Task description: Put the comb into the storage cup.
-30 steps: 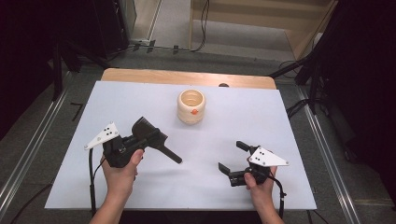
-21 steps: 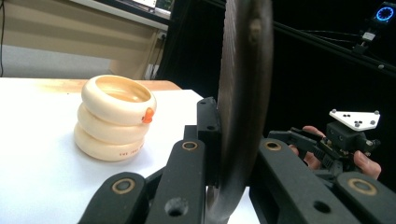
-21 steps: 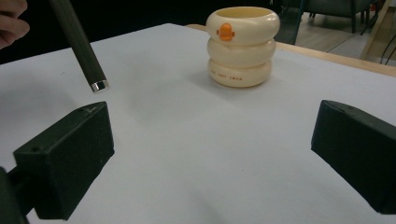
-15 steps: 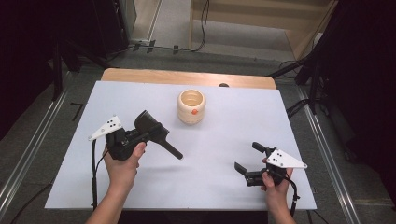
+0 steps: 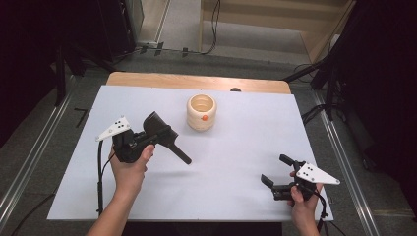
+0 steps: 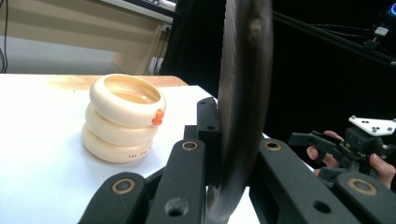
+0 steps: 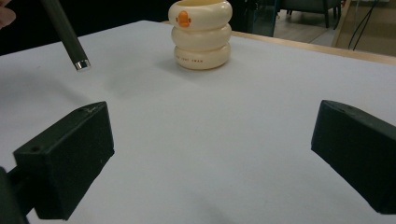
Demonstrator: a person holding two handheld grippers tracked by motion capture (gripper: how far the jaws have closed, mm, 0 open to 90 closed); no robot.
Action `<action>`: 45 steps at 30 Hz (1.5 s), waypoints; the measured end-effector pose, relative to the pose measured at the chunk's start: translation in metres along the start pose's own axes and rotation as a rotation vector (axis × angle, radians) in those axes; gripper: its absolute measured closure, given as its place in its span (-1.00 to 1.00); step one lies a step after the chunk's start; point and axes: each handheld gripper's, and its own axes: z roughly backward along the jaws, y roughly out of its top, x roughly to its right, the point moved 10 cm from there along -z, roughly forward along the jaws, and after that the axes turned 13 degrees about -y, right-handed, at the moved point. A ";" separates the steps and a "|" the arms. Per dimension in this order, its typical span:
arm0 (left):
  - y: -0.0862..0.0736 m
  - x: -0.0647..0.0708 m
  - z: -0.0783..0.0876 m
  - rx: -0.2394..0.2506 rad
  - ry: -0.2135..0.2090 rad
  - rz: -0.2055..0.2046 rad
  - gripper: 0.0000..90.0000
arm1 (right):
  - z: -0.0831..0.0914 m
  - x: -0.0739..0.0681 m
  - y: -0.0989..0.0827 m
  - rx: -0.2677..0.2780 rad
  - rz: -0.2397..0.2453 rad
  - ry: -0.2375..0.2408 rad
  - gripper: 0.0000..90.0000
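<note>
A: What's on the left?
B: The left gripper [image 5: 147, 139] clenches a flat black paddle with a long dark handle [image 5: 166, 136], lifted above the white table [image 5: 236, 162].
A: And rightwards?
B: A cream ribbed cup [image 5: 201, 112] stands mid-table; the right gripper [image 5: 276, 172] is released, nothing between its jaws.

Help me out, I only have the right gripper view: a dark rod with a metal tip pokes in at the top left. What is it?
Observer: It is the handle of a black tool with a wide flat head. The left gripper is shut on that head.
Operator: Anything inside the cream cup?
Observer: From the high view, the cup looks empty.
Operator: Where is my gripper on the table?
Observer: The right gripper is near the front right corner of the table, jaws open, well apart from the cup.
</note>
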 end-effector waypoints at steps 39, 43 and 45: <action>0.043 -0.029 -0.027 0.020 0.005 0.000 0.92 | 0.010 0.030 -0.010 0.011 -0.026 -0.083 -1.00; 0.046 -0.033 -0.028 0.026 0.006 0.001 0.92 | 0.009 0.029 -0.011 0.012 -0.022 -0.083 -1.00; 0.048 -0.035 -0.029 0.024 0.013 0.004 0.92 | 0.009 0.029 -0.011 0.009 -0.021 -0.082 -1.00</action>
